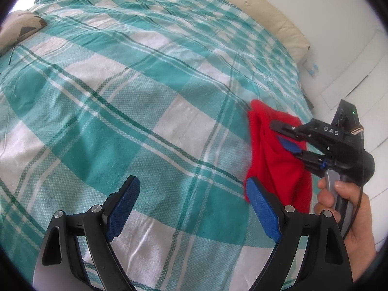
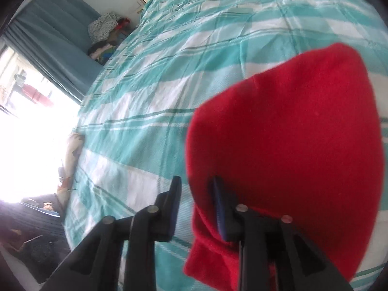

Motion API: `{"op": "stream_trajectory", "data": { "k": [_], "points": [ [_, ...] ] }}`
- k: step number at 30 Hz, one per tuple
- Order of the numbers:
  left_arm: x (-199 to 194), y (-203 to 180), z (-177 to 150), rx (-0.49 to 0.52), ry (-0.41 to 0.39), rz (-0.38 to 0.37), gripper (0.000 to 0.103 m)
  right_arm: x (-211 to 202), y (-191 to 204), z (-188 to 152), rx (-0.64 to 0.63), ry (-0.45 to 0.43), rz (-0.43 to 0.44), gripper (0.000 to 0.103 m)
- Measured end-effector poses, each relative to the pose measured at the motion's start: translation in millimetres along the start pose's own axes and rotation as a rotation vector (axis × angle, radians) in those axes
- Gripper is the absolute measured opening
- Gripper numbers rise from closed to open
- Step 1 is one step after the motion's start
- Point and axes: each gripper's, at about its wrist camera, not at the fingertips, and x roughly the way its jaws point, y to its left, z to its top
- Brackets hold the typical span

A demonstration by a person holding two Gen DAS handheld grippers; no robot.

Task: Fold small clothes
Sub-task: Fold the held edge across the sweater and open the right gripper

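Observation:
A small red fleece garment lies bunched near the right edge of a bed with a teal and white checked cover. My left gripper is open and empty, above the cover, its right finger beside the garment's lower left corner. My right gripper reaches in from the right over the garment with its jaws apart. In the right wrist view the red garment fills the right side and drapes over the right finger; the right gripper is open and the left finger is bare.
A patterned pillow lies at the bed's far left corner. A cream headboard cushion runs along the far right edge. A pile of clothes and blue curtains stand beside the bed. A bright window is at the left.

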Motion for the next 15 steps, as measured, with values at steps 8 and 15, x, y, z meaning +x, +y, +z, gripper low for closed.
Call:
{"op": "stream_trajectory", "data": {
  "k": [8, 15],
  "points": [
    [-1.9, 2.8, 0.5, -0.016, 0.007, -0.032, 0.09, -73.0, -13.8, -6.4, -0.004, -0.143, 0.096, 0.038],
    [1.7, -4.4, -6.6, 0.006, 0.014, -0.02, 0.09, -28.2, 0.0, -48.0, -0.201, 0.014, 0.012, 0.036]
  ]
}}
